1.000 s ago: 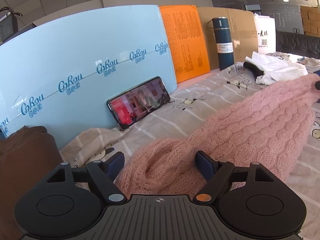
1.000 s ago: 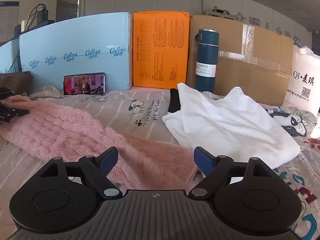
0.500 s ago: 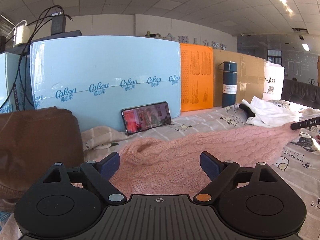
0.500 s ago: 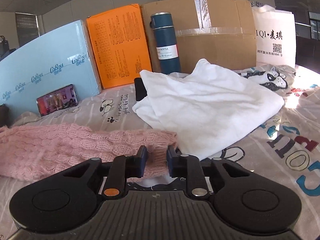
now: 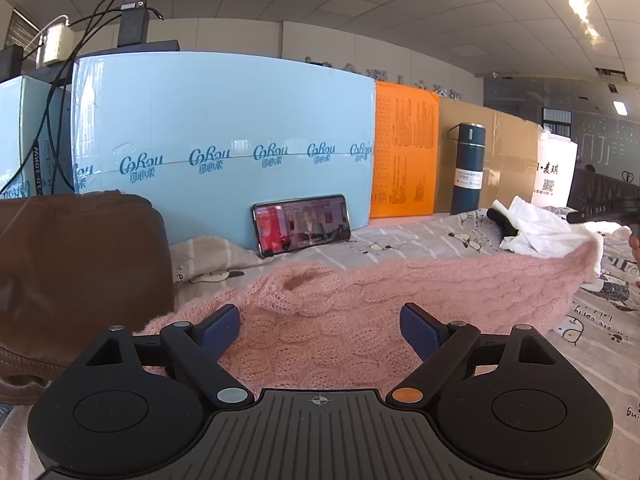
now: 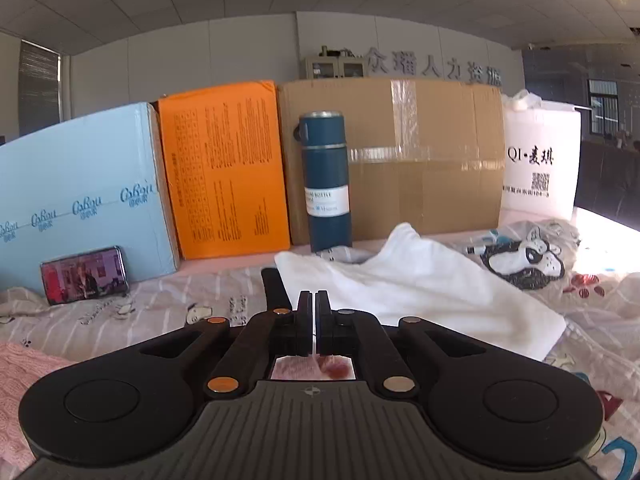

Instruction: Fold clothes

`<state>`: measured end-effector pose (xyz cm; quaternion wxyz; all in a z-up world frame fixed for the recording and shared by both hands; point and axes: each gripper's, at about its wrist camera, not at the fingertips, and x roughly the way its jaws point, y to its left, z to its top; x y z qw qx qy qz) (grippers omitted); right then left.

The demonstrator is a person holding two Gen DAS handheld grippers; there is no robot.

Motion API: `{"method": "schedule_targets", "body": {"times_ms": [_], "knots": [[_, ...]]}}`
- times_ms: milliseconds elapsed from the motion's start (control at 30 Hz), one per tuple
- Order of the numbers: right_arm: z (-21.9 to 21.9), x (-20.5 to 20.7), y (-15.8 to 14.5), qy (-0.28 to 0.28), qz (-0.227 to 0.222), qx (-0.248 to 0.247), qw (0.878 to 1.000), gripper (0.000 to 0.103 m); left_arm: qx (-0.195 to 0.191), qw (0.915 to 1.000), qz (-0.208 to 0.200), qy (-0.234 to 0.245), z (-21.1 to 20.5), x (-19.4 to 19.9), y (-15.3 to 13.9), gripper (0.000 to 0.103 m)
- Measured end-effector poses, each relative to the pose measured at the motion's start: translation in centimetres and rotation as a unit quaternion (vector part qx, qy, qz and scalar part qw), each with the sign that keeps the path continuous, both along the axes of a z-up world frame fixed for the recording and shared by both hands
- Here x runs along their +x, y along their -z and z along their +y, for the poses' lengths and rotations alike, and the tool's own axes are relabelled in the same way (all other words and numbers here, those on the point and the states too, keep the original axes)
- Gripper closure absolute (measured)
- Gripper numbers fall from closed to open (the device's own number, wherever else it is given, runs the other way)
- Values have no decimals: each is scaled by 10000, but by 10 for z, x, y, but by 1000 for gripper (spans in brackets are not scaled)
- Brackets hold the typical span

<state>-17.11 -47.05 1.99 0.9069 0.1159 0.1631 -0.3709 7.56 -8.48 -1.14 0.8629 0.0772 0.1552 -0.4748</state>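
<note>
A pink cable-knit sweater [image 5: 440,280] lies stretched across the cartoon-print sheet [image 5: 420,236]. My left gripper [image 5: 320,320] is open, its blue pads on either side of the sweater's near end and not pressing it. My right gripper [image 6: 314,300] is shut, and pink knit shows in the gap just behind its closed fingers [image 6: 304,320]. In the left wrist view the sweater's far end [image 5: 580,256] is lifted off the sheet at the right. More of the sweater [image 6: 24,380] shows at the lower left of the right wrist view. A crumpled white garment [image 6: 420,292] lies beyond the right gripper.
A phone [image 5: 300,224] playing video leans on the light blue box [image 5: 224,120]. An orange box [image 6: 224,172], a cardboard box [image 6: 420,160], a dark blue flask [image 6: 326,180] and a white bag [image 6: 540,160] line the back. A brown leather item [image 5: 80,272] sits at the left.
My right gripper closed on the sweater's end and rose with it, so the end now hangs lifted. My left gripper rolled level and shifted along the sweater, staying open.
</note>
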Motion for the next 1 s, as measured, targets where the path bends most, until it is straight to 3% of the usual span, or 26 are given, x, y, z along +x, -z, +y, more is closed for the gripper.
{"method": "schedule_targets", "body": {"times_ms": [133, 200, 267, 300, 333, 433, 500, 567, 633, 867, 1000], "knots": [[-10, -13, 28, 292, 312, 528, 9977, 101, -24, 10000, 6, 47, 1, -1, 0, 14], [-10, -23, 32, 256, 249, 733, 9967, 100, -31, 10000, 15, 53, 1, -1, 0, 14], [-9, -30, 30, 283, 117, 858, 9958, 87, -37, 10000, 24, 59, 1, -1, 0, 14], [-9, -33, 29, 304, 53, 917, 9953, 70, -41, 10000, 29, 62, 1, -1, 0, 14], [-8, -35, 28, 252, -5, 958, 9951, 60, -44, 10000, 33, 65, 1, -1, 0, 14], [-5, -30, 26, 51, -56, 1028, 9947, 57, -41, 9999, 47, 81, 1, -2, 1, 13], [-4, -16, 30, 89, 304, 983, 9947, 59, -34, 9999, 54, 91, 1, -2, 1, 13], [-3, -2, 36, 97, 749, 820, 9938, 84, -33, 9999, 59, 95, 1, -1, 2, 13], [3, 6, 30, 64, 897, 474, 9948, 92, -30, 9999, 79, 101, 1, -1, 2, 13], [7, 26, 4, 13, 823, -223, 9964, 93, -20, 9999, 108, 127, 0, -1, 2, 13], [-2, 32, 18, 107, 1177, -11, 9930, 92, -32, 9998, 141, 135, 0, 0, 3, 13]]}}
